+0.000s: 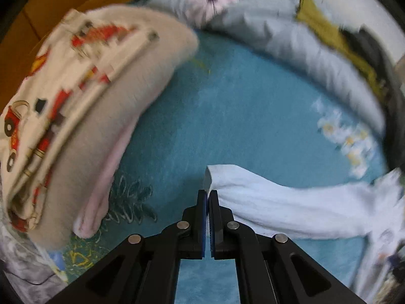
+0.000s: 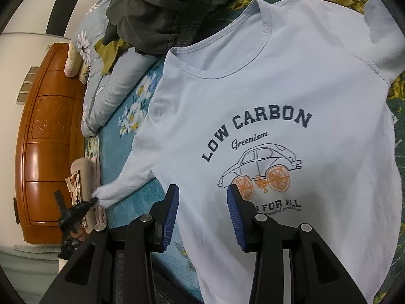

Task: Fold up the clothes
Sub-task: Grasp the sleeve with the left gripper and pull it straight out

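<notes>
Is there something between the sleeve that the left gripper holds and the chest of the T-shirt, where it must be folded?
Nothing visible. The left gripper is shut on the sleeve end. Between it and the T-shirt chest lies only bare blue bedsheet. The folded clothes stack is on the far side, and the right gripper hovers open over the hem.

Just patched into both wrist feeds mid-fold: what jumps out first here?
The pale blue long-sleeved T-shirt printed "LOW CARBON" lies spread across the teal floral bedspread, filling the right wrist view. The left gripper is shut on its sleeve cuff; the right gripper hangs open over the hem.
</notes>
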Demonstrator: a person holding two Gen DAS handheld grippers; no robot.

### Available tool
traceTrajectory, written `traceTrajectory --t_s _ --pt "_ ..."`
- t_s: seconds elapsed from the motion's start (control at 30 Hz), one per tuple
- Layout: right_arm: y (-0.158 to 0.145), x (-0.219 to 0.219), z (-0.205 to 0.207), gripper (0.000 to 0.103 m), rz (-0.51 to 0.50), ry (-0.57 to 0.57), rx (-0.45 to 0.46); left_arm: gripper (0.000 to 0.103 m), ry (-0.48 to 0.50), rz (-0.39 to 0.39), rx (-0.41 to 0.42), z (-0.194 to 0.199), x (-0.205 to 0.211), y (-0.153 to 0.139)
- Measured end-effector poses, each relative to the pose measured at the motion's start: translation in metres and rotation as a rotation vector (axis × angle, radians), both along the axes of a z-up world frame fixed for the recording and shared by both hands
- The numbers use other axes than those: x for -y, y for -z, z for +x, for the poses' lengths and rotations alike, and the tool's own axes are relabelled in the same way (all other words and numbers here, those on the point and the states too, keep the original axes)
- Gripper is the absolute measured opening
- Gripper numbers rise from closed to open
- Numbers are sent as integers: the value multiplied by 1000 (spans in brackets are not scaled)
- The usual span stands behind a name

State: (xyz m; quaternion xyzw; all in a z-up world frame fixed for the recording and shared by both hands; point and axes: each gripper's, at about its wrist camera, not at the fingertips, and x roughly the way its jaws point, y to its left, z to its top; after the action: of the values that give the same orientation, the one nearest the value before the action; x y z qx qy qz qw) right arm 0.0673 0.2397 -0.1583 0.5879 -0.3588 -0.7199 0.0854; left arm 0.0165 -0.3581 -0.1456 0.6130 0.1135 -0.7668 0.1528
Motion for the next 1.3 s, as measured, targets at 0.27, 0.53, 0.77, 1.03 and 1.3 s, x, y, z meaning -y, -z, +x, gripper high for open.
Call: traceTrajectory --t_s 0.27,0.53,0.77,1.03,1.3 --pt "-23 -67 23 41 177 57 -25 6 -69 10 46 21 13 28" --pt "-40 -204 98 41 507 324 46 38 -110 25 13 24 20 10" --pt "-9 -250 156 41 292 592 106 46 -197 113 -151 20 9 -54" --pt "15 -249 180 41 185 800 150 60 -90 446 -438 14 -111 -112" --pt "30 -248 185 40 36 909 84 61 197 464 -321 9 -263 -64"
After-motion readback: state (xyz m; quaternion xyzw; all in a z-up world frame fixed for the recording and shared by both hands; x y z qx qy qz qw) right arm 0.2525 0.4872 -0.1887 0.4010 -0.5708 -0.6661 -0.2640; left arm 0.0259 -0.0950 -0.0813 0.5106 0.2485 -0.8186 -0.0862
